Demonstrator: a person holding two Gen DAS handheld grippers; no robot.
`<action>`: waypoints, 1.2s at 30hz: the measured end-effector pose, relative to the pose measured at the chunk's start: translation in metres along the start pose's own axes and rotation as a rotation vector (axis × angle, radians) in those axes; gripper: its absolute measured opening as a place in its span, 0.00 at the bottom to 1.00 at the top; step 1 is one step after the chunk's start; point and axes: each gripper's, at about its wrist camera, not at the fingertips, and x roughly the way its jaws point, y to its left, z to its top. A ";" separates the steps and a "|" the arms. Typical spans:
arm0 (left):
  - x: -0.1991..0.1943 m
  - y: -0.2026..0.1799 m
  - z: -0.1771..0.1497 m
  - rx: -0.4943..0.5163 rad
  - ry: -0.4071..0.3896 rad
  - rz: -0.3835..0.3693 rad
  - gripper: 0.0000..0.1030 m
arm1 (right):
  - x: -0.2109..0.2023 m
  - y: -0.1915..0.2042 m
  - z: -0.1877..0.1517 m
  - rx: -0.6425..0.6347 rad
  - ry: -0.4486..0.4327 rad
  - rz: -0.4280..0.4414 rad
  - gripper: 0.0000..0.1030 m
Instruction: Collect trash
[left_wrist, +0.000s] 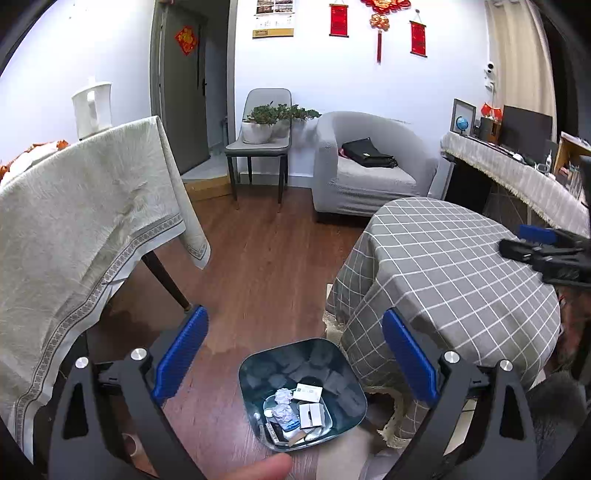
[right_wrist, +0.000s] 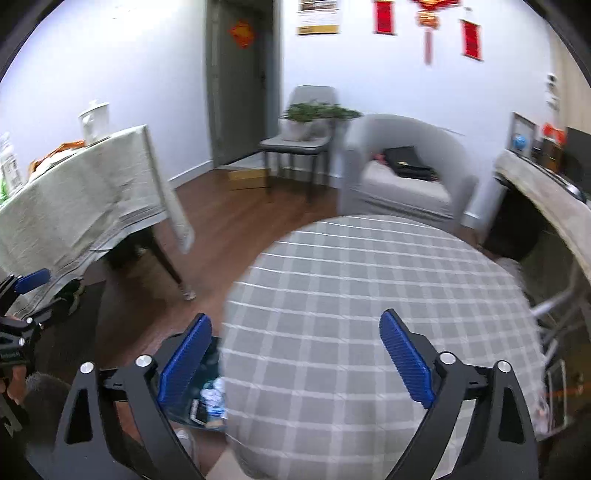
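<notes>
Partly hidden in the right wrist view, the trash bin (right_wrist: 201, 402) shows only as a dark sliver with pale scraps, wedged between the right gripper's (right_wrist: 295, 363) left blue pad and the edge of the round table (right_wrist: 369, 295) with its grey checked cloth. That whole view is blurred, so the scraps there cannot be told apart. The left wrist view shows far more: the bin (left_wrist: 302, 395) stands on the wooden floor (left_wrist: 266, 266) just beside the round table (left_wrist: 450, 266), its opening fully visible between the fingers of the left gripper (left_wrist: 295, 363). Inside lie crumpled paper (left_wrist: 283, 404), a white card (left_wrist: 308, 393) and some darker bits too small to name. Both grippers stand with their jaws wide apart and nothing between them. The right gripper (left_wrist: 543, 254) also appears at the right edge of the left view, cut off, over the checked cloth. A fingertip (left_wrist: 266, 469) intrudes at the bottom edge, out of focus.
</notes>
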 end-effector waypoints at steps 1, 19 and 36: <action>-0.001 -0.001 -0.002 0.000 -0.007 -0.003 0.94 | -0.009 -0.005 -0.007 0.007 -0.006 -0.015 0.95; -0.011 -0.012 -0.032 0.006 -0.055 0.028 0.96 | -0.076 -0.046 -0.086 0.095 -0.123 -0.088 0.97; -0.005 -0.022 -0.046 0.061 -0.059 0.051 0.96 | -0.075 -0.045 -0.105 0.055 -0.132 -0.093 0.97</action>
